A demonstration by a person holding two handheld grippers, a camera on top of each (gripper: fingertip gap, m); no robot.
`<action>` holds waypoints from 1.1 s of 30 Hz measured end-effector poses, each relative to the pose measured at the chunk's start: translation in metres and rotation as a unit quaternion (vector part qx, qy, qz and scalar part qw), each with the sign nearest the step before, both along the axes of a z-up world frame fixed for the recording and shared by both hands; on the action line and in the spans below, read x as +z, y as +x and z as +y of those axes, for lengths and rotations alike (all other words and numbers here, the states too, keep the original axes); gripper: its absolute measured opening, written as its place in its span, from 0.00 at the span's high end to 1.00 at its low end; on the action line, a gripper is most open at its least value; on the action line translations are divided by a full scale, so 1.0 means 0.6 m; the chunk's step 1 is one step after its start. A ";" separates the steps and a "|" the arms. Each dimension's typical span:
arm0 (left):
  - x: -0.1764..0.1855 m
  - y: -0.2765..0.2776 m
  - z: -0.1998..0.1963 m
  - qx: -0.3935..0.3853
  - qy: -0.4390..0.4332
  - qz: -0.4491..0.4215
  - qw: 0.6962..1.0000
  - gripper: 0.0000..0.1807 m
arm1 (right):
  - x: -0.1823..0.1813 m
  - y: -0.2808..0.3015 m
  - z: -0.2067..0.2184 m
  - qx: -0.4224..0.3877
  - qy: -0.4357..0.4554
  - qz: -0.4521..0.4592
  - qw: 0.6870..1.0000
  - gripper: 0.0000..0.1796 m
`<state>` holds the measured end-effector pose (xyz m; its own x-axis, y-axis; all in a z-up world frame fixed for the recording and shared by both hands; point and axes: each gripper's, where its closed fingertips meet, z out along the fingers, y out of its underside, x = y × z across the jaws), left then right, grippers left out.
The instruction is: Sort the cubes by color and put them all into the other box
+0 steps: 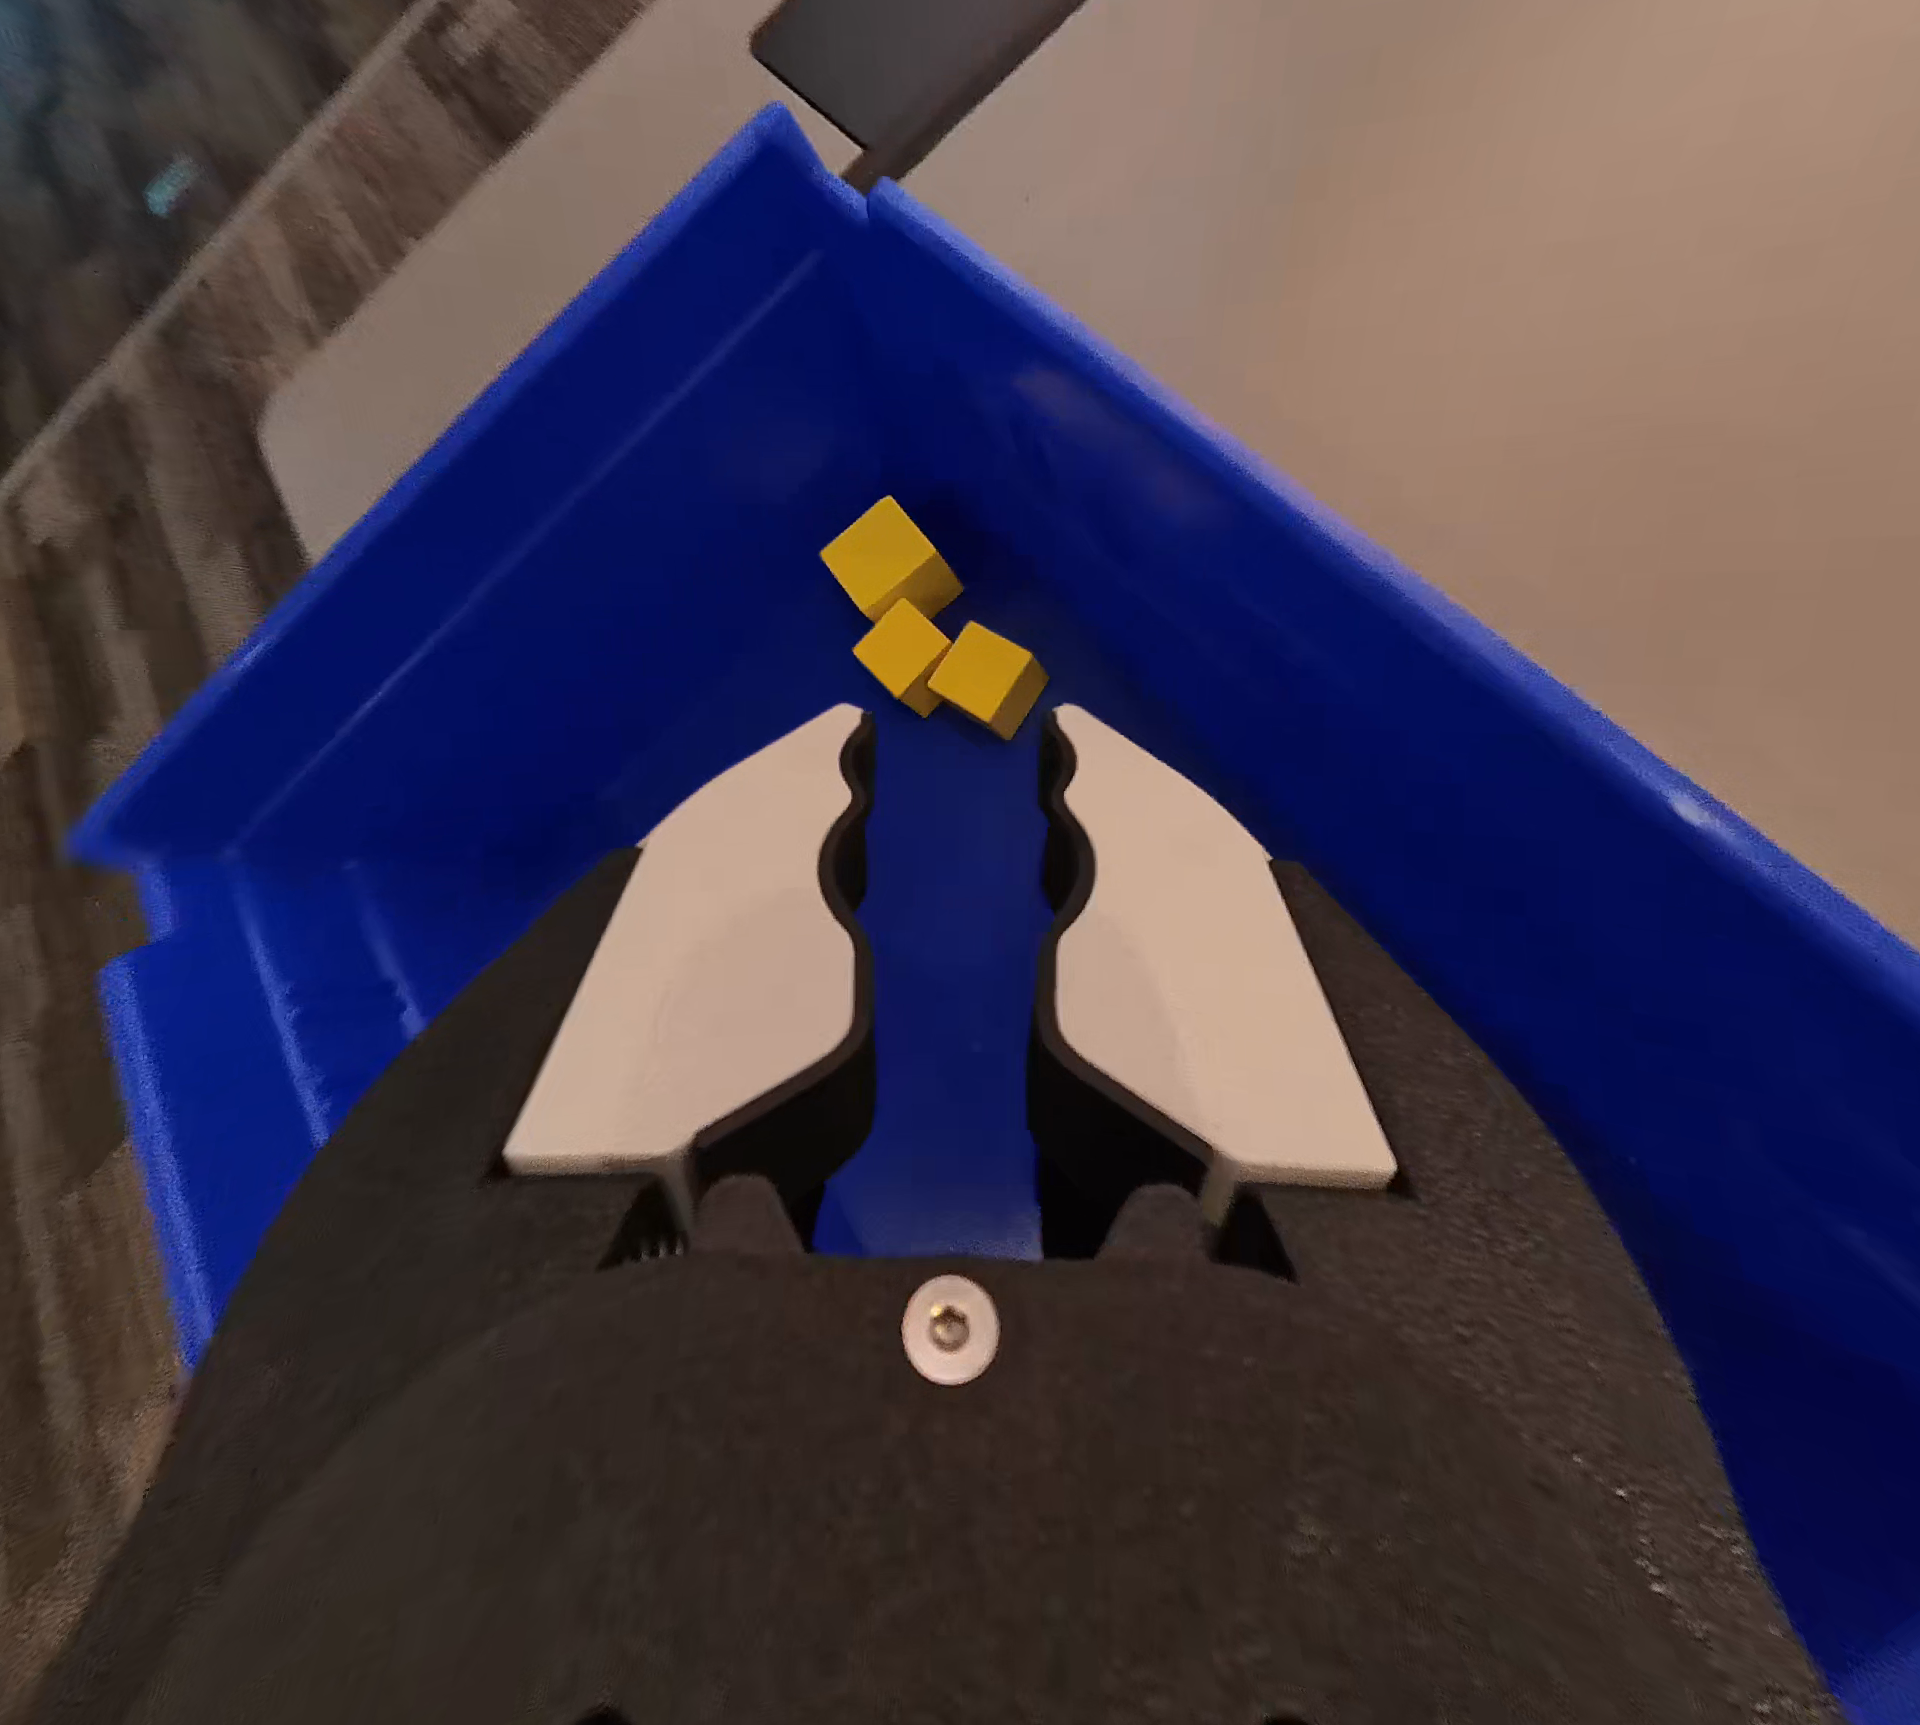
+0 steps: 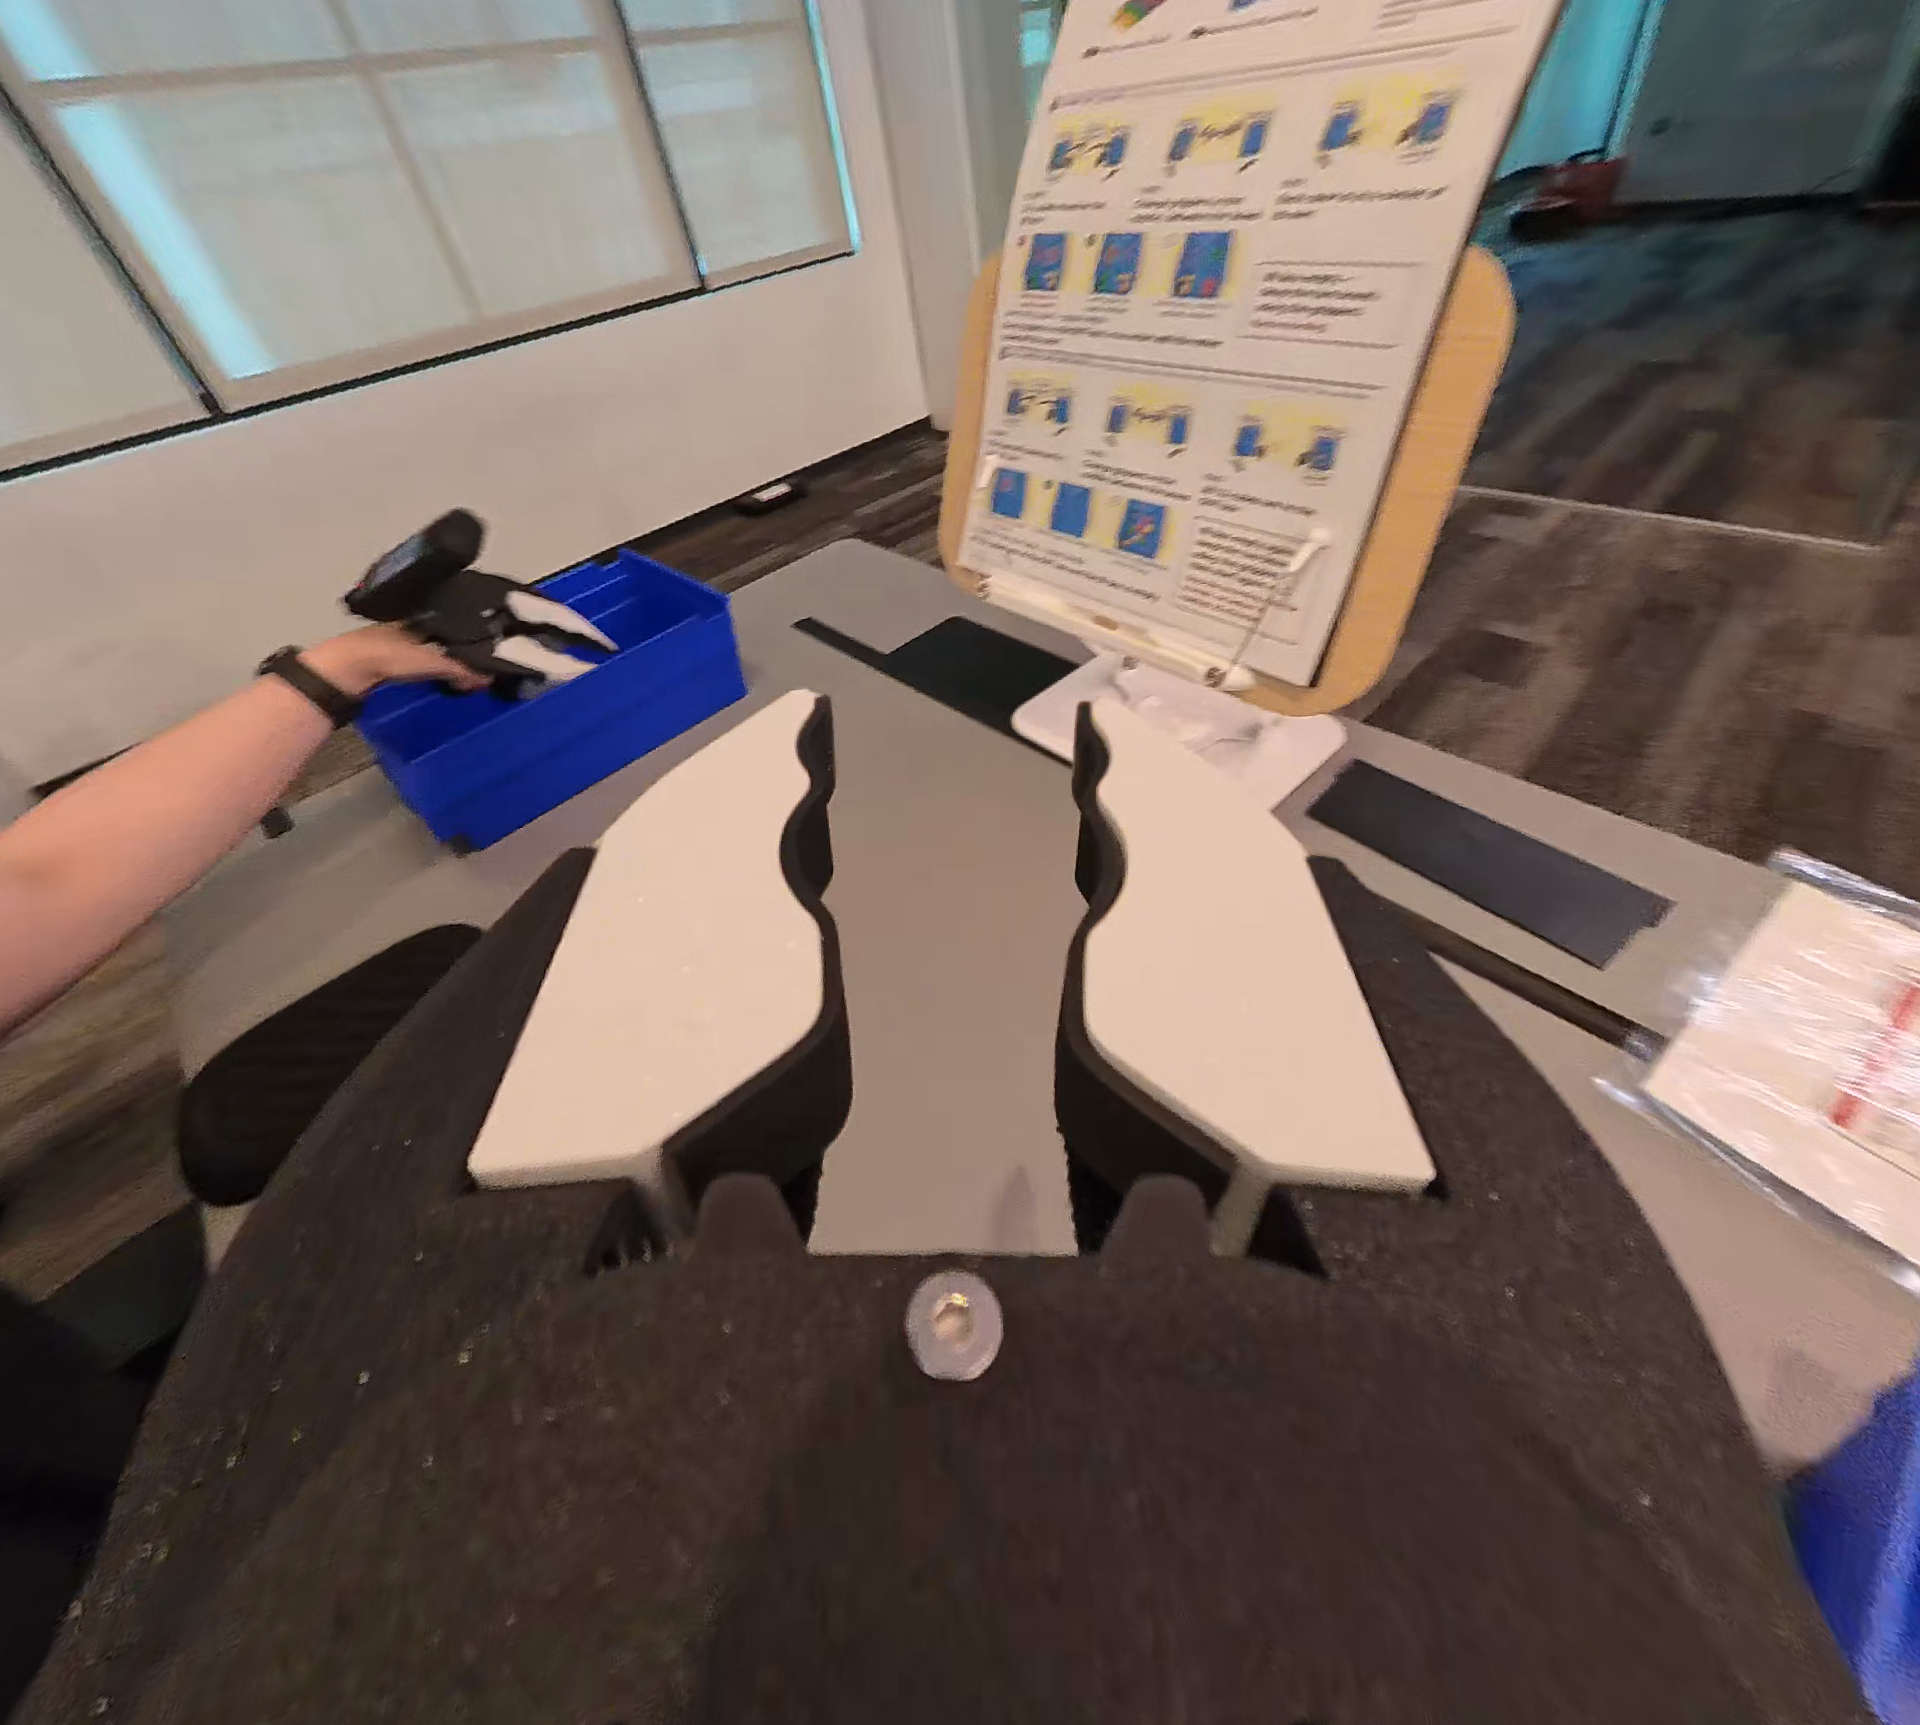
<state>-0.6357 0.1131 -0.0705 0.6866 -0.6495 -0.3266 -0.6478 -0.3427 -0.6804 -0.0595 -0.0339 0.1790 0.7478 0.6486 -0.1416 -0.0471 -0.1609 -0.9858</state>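
Note:
Three yellow cubes (image 1: 920, 621) lie together in the far corner of a blue box (image 1: 540, 553). My left gripper (image 1: 951, 725) is open and empty inside that box, its tips just short of the cubes. In the right wrist view the same blue box (image 2: 582, 730) stands at the table's left, with the left gripper (image 2: 551, 636) dipped into it. My right gripper (image 2: 951, 719) is open and empty above the grey table (image 2: 935, 896). A blue edge (image 2: 1860, 1509), perhaps the other box, shows at the bottom right.
An instruction sheet on a wooden stand (image 2: 1247, 241) stands at the back of the table. Black strips (image 2: 1486, 875) lie on the tabletop. A plastic-wrapped paper (image 2: 1787, 1052) lies at the right. A black chair (image 2: 312, 1052) is at the left, under a person's forearm (image 2: 156, 802).

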 end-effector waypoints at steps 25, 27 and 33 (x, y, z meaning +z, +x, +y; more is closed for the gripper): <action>-0.089 0.006 0.129 0.195 -0.156 0.008 0.968 0.77 | -0.056 -0.017 0.049 0.001 -0.069 -0.019 0.997 0.76; -0.095 0.002 0.134 0.208 -0.155 0.020 0.966 0.79 | -0.055 -0.017 0.050 0.002 -0.068 -0.017 0.998 0.76; -0.088 -0.002 0.139 0.203 -0.128 0.015 0.971 0.85 | -0.056 -0.014 0.051 0.007 -0.068 -0.017 0.997 0.76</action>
